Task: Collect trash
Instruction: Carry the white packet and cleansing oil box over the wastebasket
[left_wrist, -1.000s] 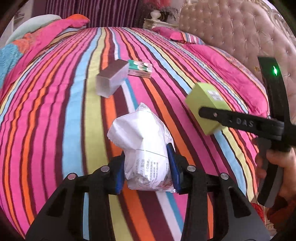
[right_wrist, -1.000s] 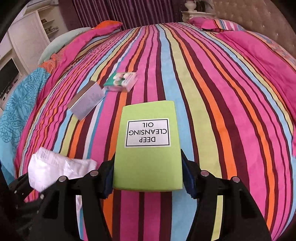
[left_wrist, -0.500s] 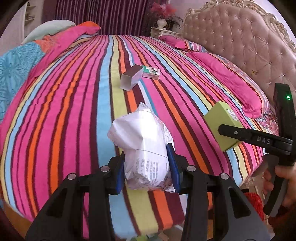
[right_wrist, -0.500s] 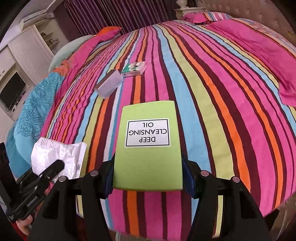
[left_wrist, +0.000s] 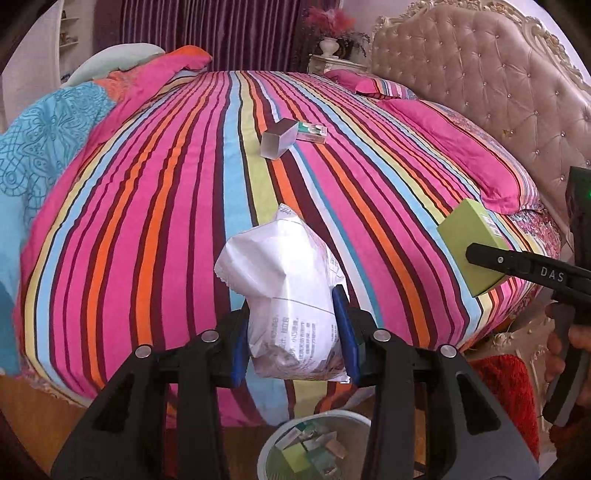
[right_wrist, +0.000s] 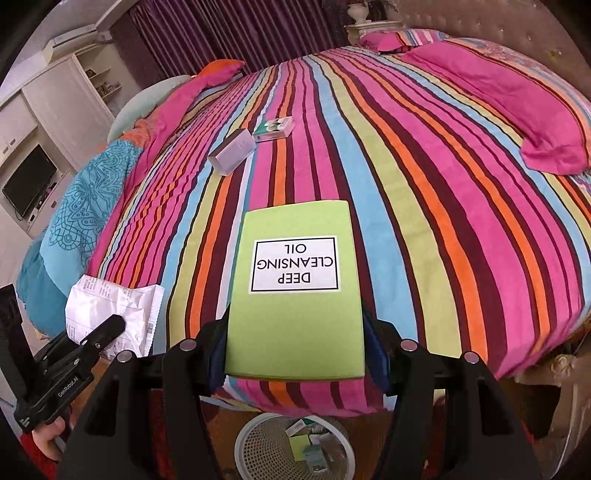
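The crumpled white paper packet (left_wrist: 291, 291), clenched in the left tongs (left_wrist: 293, 328), and the green cardboard box (right_wrist: 295, 291), gripped by the right tongs (right_wrist: 295, 354), should be released only once centred above the white mesh wastebasket (right_wrist: 258, 439).

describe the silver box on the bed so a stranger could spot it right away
On the striped bed, look mid-mattress where two small boxes touch. The silver box is the plain grey-lilac one, nearer the foot; its neighbour, the green-and-white box, is printed.

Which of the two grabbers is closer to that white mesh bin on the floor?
Too close to call. The bin sits low in both views; the left gripper with its white wrapper and the right gripper with its green box both hang above it.
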